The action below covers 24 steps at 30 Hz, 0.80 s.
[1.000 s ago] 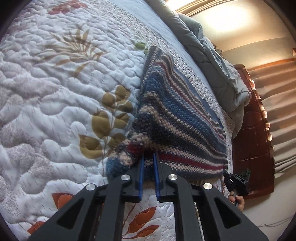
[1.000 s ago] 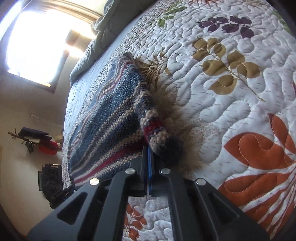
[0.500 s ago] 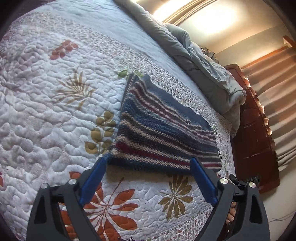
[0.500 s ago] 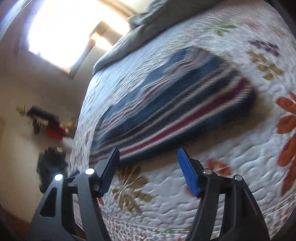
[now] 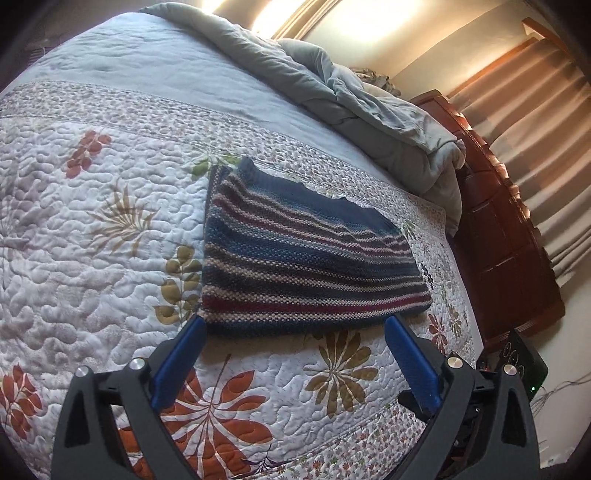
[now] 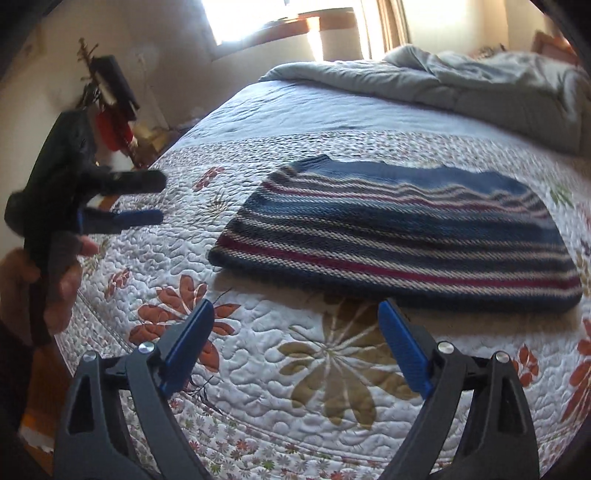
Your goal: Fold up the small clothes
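A striped knitted garment (image 5: 303, 266) in blue, cream and red lies folded flat on the flowered quilt (image 5: 92, 258). My left gripper (image 5: 295, 321) hovers over its near edge, jaws opening wide, with nothing pressed between the blue pads. In the right wrist view the same garment (image 6: 399, 236) lies to the upper right. My right gripper (image 6: 295, 304) hangs above bare quilt (image 6: 332, 369) in front of it, jaws opening and nothing between them. The left gripper (image 6: 159, 197) shows there at the left, held by a hand (image 6: 62, 280), fingers apart.
A rumpled grey duvet (image 5: 351, 96) is heaped at the bed's far end. A wooden dresser (image 5: 506, 240) and curtains (image 5: 546, 129) stand beside the bed. A bright window (image 6: 266, 18) and a coat stand (image 6: 110, 92) are beyond the other side.
Both grippers let go of the garment's corners, opened wide and lifted away. The garment now lies folded flat. The right gripper swung sideways and rolled, blurring its view on the way.
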Available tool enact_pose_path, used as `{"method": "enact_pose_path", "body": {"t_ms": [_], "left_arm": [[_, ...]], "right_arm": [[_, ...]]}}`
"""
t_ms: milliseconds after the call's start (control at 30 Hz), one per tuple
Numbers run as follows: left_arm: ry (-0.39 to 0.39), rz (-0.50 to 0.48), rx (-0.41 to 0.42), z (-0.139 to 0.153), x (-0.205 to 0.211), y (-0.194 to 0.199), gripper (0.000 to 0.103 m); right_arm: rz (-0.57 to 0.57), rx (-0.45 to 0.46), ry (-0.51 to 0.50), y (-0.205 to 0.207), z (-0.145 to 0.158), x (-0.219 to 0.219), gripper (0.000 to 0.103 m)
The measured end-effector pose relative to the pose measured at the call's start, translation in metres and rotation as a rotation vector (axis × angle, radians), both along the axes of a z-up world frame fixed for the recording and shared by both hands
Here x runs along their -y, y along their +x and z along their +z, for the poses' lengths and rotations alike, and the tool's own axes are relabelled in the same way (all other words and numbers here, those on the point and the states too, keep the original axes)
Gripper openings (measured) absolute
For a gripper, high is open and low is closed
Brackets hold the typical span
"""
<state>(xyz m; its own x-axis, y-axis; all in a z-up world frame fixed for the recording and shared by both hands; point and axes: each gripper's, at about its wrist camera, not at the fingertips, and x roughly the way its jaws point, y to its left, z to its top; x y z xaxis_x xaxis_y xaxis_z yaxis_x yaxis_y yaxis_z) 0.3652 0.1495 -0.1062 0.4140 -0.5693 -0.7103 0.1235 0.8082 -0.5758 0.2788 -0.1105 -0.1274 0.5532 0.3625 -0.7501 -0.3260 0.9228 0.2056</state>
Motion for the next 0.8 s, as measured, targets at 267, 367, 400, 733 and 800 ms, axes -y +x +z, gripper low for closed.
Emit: {"method": "enact_pose_path", "body": {"t_ms": [267,367,400,733,800], "left_arm": [[-0.031,0.005,-0.075,-0.025,-0.013,0.048,0.098],[-0.040,0.012,-0.105,-0.034,-0.017,0.065,0.098],[-0.042,0.011,-0.110,-0.036,-0.018,0.070,0.098],[-0.035,-0.001,-0.189,-0.070,-0.023,0.117,0.098],[-0.032,-0.002,-0.200,-0.078,-0.024,0.125,0.098]], "right_arm": [[0.061,0.021,-0.051,0.020,0.000,-0.042,0.090],[0.077,0.028,-0.075,0.029,-0.002,-0.055,0.090],[0.082,0.028,-0.081,0.032,-0.003,-0.060,0.090],[0.087,0.043,-0.151,0.056,-0.027,-0.085,0.090],[0.101,0.031,-0.139,0.061,-0.034,-0.086,0.090]]}}
